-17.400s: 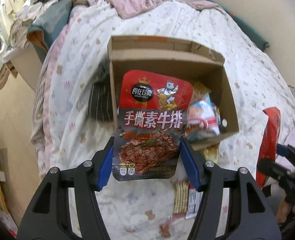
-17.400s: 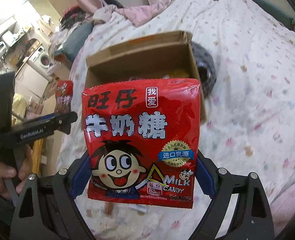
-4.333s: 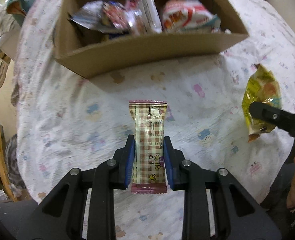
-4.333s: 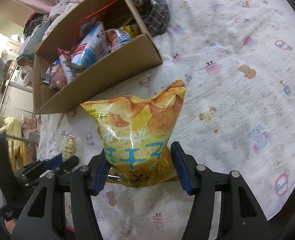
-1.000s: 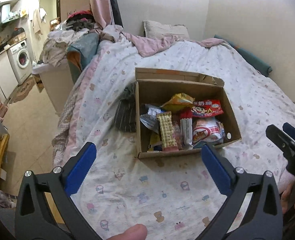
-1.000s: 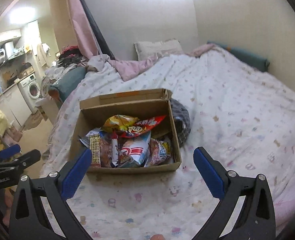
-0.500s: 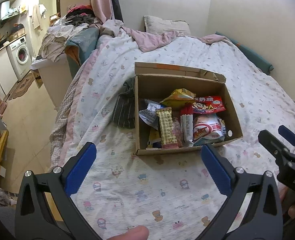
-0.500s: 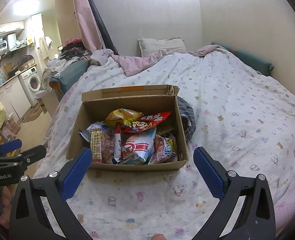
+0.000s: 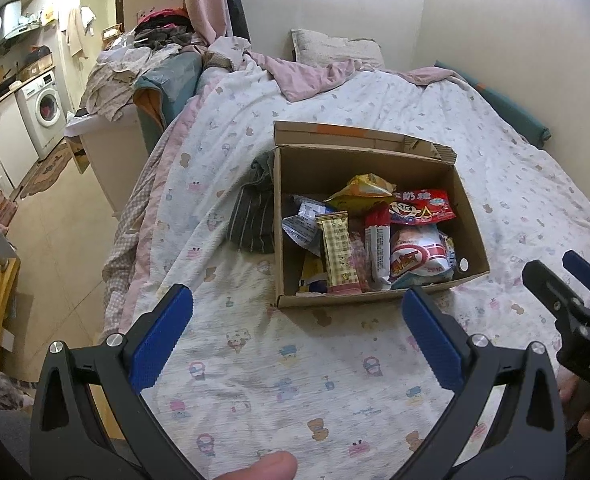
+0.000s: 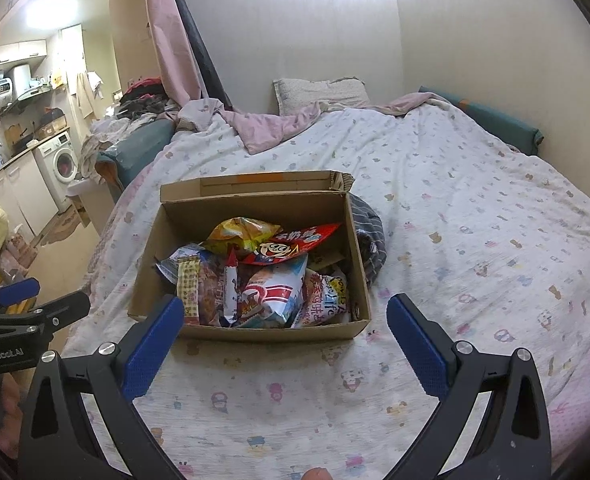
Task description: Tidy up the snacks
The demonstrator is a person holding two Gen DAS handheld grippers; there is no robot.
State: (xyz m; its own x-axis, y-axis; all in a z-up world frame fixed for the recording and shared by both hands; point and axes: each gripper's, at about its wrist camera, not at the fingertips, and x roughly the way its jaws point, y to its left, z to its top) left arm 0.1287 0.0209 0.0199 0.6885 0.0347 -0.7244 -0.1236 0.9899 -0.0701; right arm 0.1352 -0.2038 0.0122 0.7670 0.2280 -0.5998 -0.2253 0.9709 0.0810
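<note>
An open cardboard box (image 9: 471, 216) (image 10: 151, 248) sits on the bed, filled with several snack packs. Among them are a yellow chip bag (image 9: 361, 194) (image 10: 243, 236), a red milk-candy bag (image 9: 423, 208) (image 10: 291, 244), a plaid wafer pack (image 9: 339, 252) (image 10: 187, 284) and a white-and-red pack (image 9: 415, 256) (image 10: 273, 296). My left gripper (image 9: 297, 336) hangs wide open and empty in front of the box. My right gripper (image 10: 285, 340) is likewise open and empty, a little short of the box's near wall. Each gripper shows at the edge of the other's view.
A dark striped cloth (image 9: 253, 220) (image 10: 369, 240) lies against the box. The white printed bedsheet (image 9: 295, 380) spreads all round, with a pink blanket (image 10: 271, 126) and pillow (image 10: 319, 94) at the head. Left of the bed are piled clothes (image 9: 143, 64) and a washing machine (image 9: 45, 108).
Both grippers have stayed wide open and empty over the last second. The views have drifted slightly, with the box a little closer and lower in frame.
</note>
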